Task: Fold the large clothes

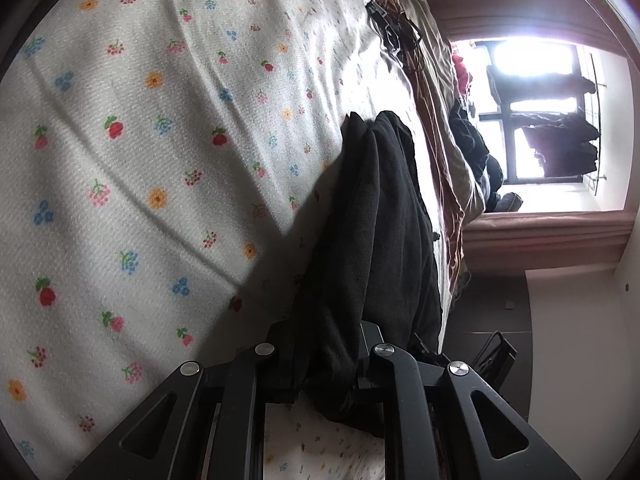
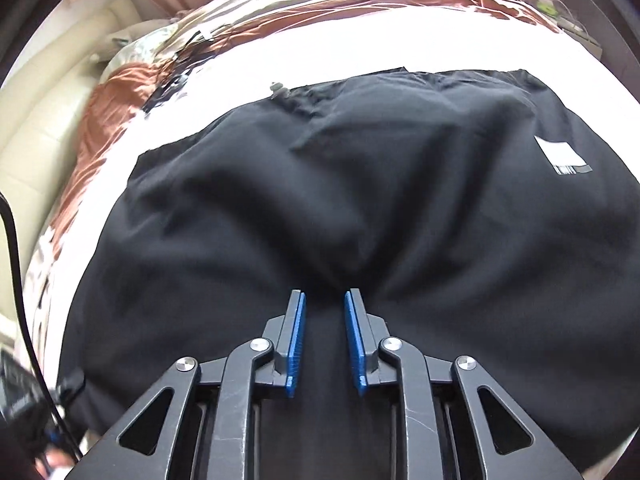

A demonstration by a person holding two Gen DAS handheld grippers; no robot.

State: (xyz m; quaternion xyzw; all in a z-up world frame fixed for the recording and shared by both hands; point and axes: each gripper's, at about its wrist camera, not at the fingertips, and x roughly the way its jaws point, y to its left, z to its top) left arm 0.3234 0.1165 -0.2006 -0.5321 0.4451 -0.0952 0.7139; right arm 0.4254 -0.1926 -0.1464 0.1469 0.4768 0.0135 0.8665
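A large black garment (image 2: 360, 184) with a small white label (image 2: 560, 152) lies spread on the bed in the right wrist view. Its creases run together into the gap between my right gripper's (image 2: 325, 298) blue pads (image 2: 297, 332), which pinch a gathered fold of the cloth. In the left wrist view the same black garment (image 1: 376, 216) hangs in a bunched strip over the flowered sheet (image 1: 140, 140). My left gripper (image 1: 326, 334) is shut on its near end, and the cloth hides the fingertips.
A rumpled brown and beige duvet (image 2: 280, 4) lies along the far side of the bed. Black cables (image 1: 392, 32) rest on the sheet near it. Dark clothes (image 1: 476, 152) are piled by a bright window (image 1: 536, 112). A black cord (image 2: 16, 264) hangs at the left.
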